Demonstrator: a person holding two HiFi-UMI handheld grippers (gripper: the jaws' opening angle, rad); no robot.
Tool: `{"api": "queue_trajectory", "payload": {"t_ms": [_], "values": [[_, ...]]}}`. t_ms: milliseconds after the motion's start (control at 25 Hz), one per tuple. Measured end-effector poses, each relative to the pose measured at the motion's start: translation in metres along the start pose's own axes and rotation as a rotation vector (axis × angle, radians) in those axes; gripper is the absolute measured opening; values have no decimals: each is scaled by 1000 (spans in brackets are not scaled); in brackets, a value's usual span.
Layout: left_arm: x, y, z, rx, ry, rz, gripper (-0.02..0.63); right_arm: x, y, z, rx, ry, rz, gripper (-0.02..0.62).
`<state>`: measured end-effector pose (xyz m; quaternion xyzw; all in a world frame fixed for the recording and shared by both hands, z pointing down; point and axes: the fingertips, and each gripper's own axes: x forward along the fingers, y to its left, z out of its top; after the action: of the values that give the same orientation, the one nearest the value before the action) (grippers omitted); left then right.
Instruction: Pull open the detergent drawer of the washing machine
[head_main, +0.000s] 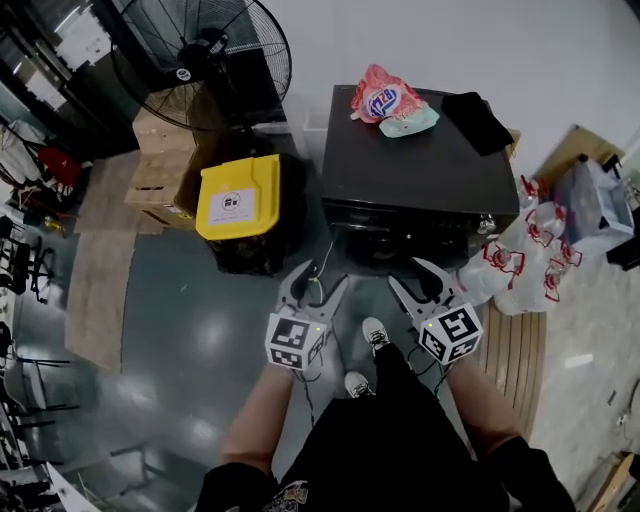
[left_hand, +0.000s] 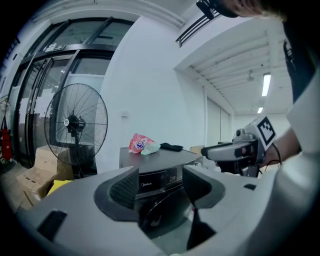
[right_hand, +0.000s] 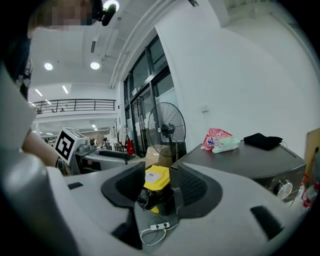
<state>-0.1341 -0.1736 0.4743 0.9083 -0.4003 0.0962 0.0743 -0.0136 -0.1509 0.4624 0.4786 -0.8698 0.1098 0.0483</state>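
You're hovering the left gripper (head_main: 322, 275) and right gripper (head_main: 405, 271), jaws apart and empty, before the washing machine (head_main: 420, 170) at upper centre. Closing too shallowly, you're probably risking slipping off its shut detergent drawer (left_hand: 146, 184).

Dark washing machine (head_main: 420, 170), smooth satin top; on it, a crinkled glossy pink plastic pouch (head_main: 383, 98) and matt black cloth (head_main: 478, 120).
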Motion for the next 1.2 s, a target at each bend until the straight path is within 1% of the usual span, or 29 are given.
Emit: {"api": "queue_trajectory", "payload": {"t_ms": [320, 600, 960, 1200], "values": [[54, 34, -28, -38, 62, 21, 252, 48, -50, -21, 24, 53, -3, 218], [110, 75, -49, -61, 104, 55, 252, 92, -95, -42, 38, 108, 0, 222], [161, 112, -92, -83, 184, 73, 262, 132, -135, -95, 87, 231, -13, 222], [183, 124, -111, -97, 226, 74, 264, 151, -148, -120, 108, 290, 8, 224]]}}
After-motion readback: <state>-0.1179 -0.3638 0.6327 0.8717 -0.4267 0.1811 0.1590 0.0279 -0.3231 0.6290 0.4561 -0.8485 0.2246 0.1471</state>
